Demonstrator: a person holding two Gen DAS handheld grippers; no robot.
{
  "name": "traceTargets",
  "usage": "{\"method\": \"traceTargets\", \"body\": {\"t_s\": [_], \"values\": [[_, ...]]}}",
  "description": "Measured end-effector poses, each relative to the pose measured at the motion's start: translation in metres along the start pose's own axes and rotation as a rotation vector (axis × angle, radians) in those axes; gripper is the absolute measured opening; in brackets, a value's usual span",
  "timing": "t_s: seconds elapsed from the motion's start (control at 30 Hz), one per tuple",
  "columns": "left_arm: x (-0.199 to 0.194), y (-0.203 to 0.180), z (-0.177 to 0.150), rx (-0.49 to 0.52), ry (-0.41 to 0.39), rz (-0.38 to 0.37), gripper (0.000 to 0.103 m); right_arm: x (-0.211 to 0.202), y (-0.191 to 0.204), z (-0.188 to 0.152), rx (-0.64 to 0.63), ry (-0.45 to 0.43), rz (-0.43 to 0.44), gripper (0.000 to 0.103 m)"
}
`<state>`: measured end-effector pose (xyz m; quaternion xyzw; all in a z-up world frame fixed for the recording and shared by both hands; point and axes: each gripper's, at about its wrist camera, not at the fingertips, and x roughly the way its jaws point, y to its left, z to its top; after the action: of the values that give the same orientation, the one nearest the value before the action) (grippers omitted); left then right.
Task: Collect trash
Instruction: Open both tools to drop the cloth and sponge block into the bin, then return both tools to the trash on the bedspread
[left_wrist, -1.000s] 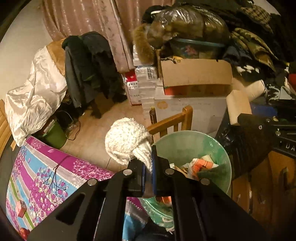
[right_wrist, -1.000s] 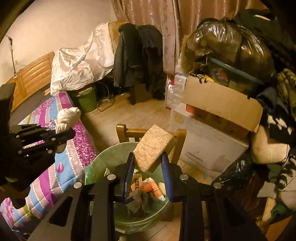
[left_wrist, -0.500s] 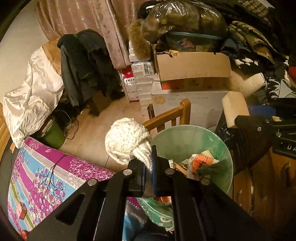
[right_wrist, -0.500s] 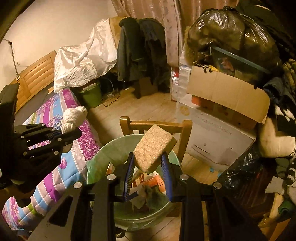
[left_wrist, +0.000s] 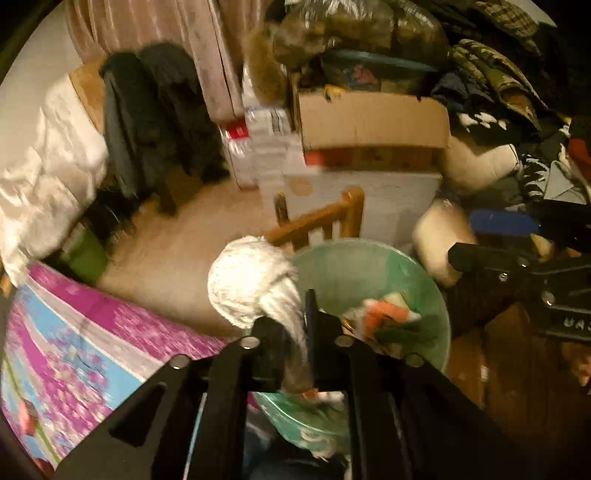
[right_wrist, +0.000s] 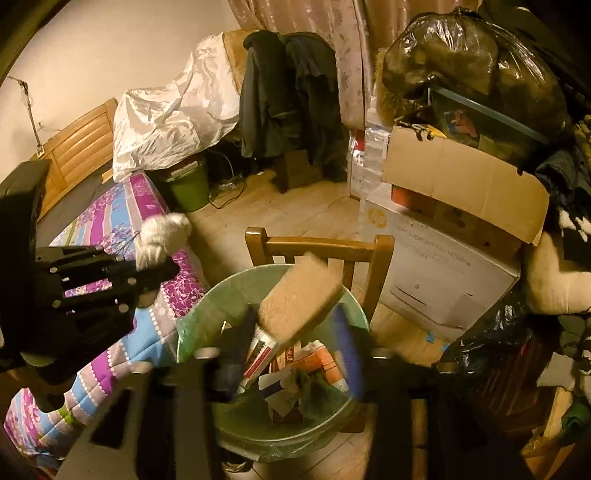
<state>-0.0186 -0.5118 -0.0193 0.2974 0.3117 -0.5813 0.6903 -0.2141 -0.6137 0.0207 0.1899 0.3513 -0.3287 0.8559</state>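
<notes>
A: Why does the green trash bin (right_wrist: 207, 314) sit on the wooden chair (right_wrist: 321, 243), just beside the bed (right_wrist: 122, 206)?

B: My guess is height: its mouth is up where both tools can drop straight in. It already holds paper wrappers (right_wrist: 317, 365).

A: And the tan sponge block (right_wrist: 299, 299)?

B: It is above the bin's opening, in front of the right gripper (right_wrist: 291, 332). The jaws are spread wider than the block and blurred, so I judge it is being let go; whether one side touches it I cannot tell.

A: The left gripper (left_wrist: 304, 328)?

B: Its jaws are nearly closed, pinching the tail of a crumpled white paper wad (left_wrist: 247, 284) at the bin's near rim, probably waiting its turn.
</notes>
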Motion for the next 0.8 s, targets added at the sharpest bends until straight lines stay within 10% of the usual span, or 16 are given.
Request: {"method": "traceTargets", "body": {"t_s": [0.5, 0.57, 0.63, 0.8], "values": [[0.0, 0.002, -0.003, -0.066, -0.017, -0.176, 0.011, -0.003, -0.013, 0.0, 0.037, -0.016, -0.02, 0.052], [0.001, 0.0, -0.005, -0.059, -0.001, -0.208, 0.021, -0.005, -0.018, 0.0, 0.053, -0.024, -0.024, 0.052], [0.0, -0.002, -0.007, -0.061, -0.01, -0.185, 0.064, -0.008, -0.022, -0.001, 0.065, -0.029, -0.032, 0.052], [-0.01, 0.002, -0.008, -0.052, -0.062, -0.172, 0.062, -0.006, -0.023, -0.001, 0.06, -0.027, -0.031, 0.052]]}}
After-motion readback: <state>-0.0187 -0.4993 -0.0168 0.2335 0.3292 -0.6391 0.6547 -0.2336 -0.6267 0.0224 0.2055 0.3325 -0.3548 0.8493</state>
